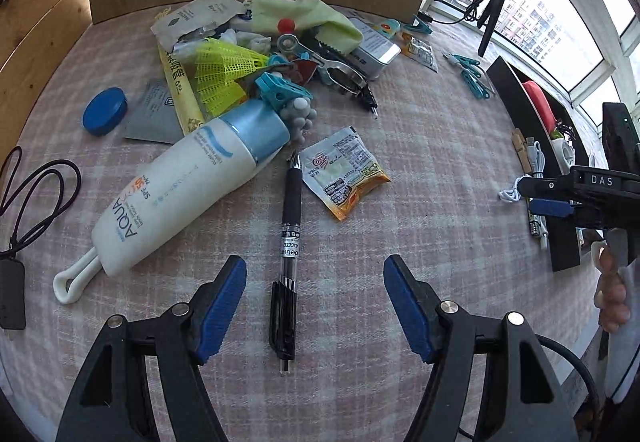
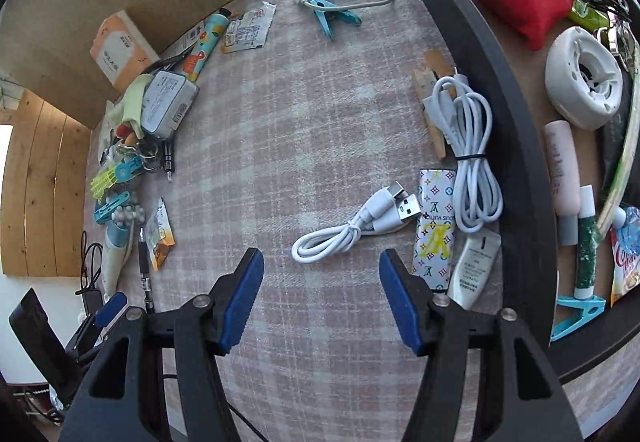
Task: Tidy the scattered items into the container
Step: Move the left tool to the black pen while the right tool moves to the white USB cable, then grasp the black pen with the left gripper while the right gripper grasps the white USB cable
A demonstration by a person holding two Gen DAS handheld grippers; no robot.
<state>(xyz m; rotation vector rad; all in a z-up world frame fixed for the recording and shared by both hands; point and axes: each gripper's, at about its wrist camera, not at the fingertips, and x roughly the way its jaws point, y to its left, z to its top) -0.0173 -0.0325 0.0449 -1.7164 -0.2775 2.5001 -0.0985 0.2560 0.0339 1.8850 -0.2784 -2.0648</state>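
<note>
Black pen (image 1: 289, 238) lies between the left gripper (image 1: 315, 306)'s wide-spread fingers, untouched; right gripper (image 2: 321, 296) likewise wide, empty.

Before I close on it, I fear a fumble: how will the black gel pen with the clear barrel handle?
The black gel pen looks stiff and light. Its round barrel may roll on the checked cloth, though the clip might stop it.

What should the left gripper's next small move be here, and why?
Probably a short drop straight down, then close on the black pen. The left gripper hangs with open jaws astride the pen's clip end, nothing between the pads yet. The pen lies alone on the checked cloth, apart from the sunscreen tube and the creamer sachet, so a pinch looks unobstructed.
</note>
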